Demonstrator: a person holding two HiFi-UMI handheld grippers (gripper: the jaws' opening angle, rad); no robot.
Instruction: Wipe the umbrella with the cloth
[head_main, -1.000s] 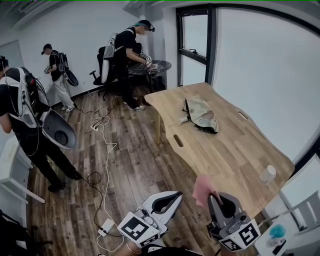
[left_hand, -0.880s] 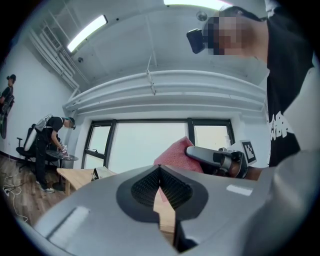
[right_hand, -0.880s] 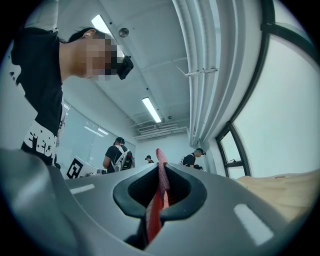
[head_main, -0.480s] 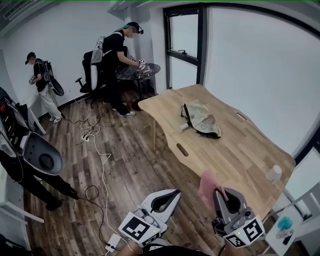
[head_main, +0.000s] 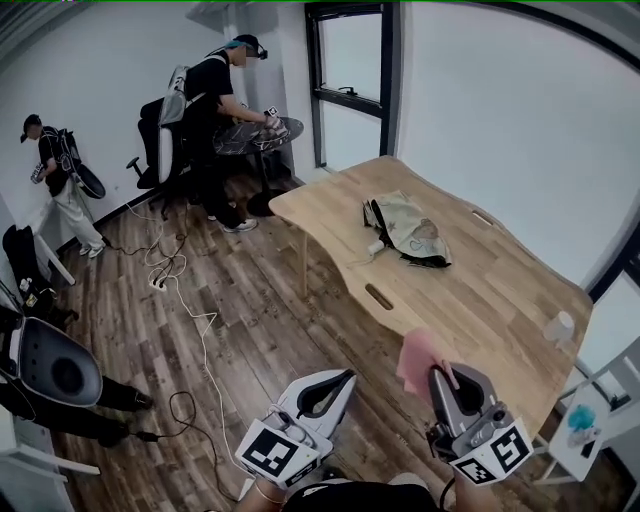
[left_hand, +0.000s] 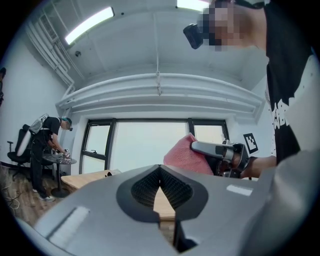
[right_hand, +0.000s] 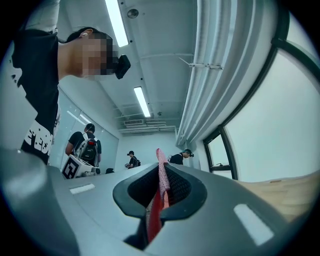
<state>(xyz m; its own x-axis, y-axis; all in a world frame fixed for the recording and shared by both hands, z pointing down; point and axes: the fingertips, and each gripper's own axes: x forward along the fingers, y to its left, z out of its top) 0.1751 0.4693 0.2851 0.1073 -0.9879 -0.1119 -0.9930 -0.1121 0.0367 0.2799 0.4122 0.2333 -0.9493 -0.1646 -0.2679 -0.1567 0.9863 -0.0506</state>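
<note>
Left tool (head_main: 340, 381): at my 7 o'clock, jaws together, nothing in them.
Right tool (head_main: 438, 374): at 5 o'clock, clamped on the pink cloth (head_main: 417, 358), which sticks up toward 11 o'clock.
Change: in the last second the table (head_main: 483, 300) has swung toward the middle of my view. I judge I'm on approach, with no wiping begun.
Umbrella (head_main: 406, 228): at 12 o'clock, mid-table, folded and rumpled. It is beige and patterned with dark edges, well apart from both tools.

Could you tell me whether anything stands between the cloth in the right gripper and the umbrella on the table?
Nothing visible does. The right gripper holds the pink cloth at the near end of the table; the folded umbrella lies farther along it, with only bare tabletop between. The left gripper, shut and empty, is aside.
</note>
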